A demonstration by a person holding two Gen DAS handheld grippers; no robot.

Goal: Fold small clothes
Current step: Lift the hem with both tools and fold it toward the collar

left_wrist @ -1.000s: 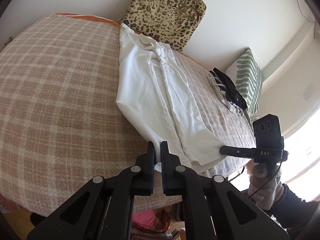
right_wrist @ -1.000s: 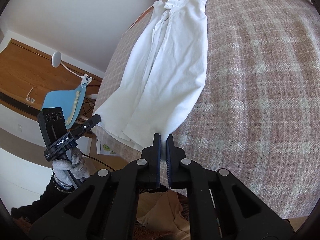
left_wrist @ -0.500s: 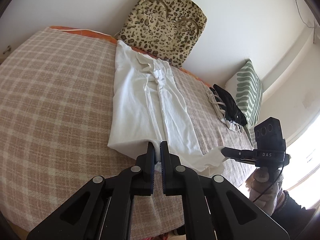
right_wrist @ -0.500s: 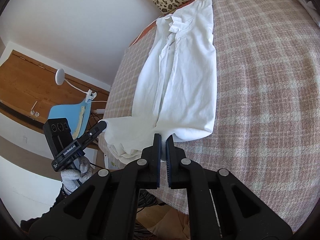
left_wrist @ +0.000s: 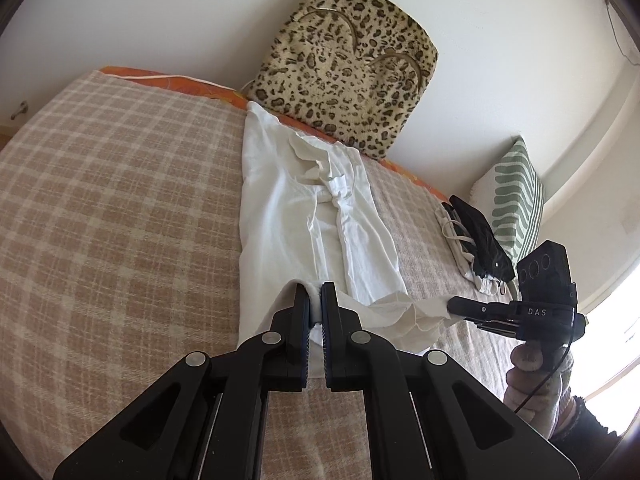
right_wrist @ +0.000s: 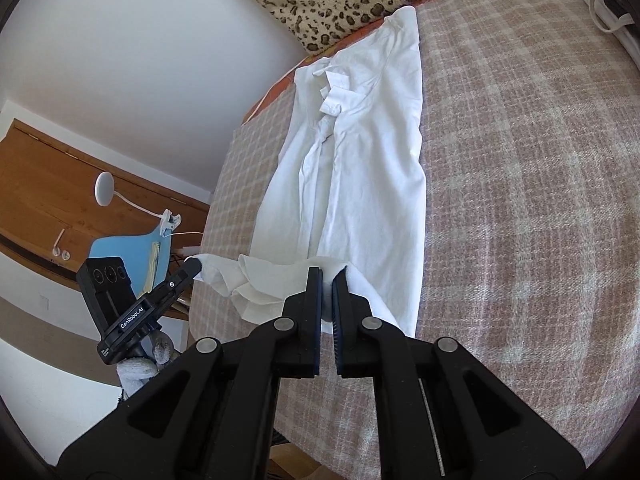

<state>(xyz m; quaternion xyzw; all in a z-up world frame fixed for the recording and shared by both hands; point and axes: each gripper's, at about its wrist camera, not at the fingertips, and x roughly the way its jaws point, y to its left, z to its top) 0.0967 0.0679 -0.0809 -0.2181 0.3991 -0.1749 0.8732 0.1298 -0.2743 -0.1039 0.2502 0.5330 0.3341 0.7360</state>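
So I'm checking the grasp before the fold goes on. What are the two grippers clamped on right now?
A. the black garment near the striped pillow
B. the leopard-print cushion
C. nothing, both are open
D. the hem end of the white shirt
D: the left gripper and the right gripper are each shut on the near edge of the white shirt, which is lifted between them.

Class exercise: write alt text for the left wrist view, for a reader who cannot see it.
The left gripper is shut on the near hem of a white shirt lying lengthwise on a plaid bedcover, while the right gripper pinches the hem's other corner. A leopard-print bag leans against the wall behind.
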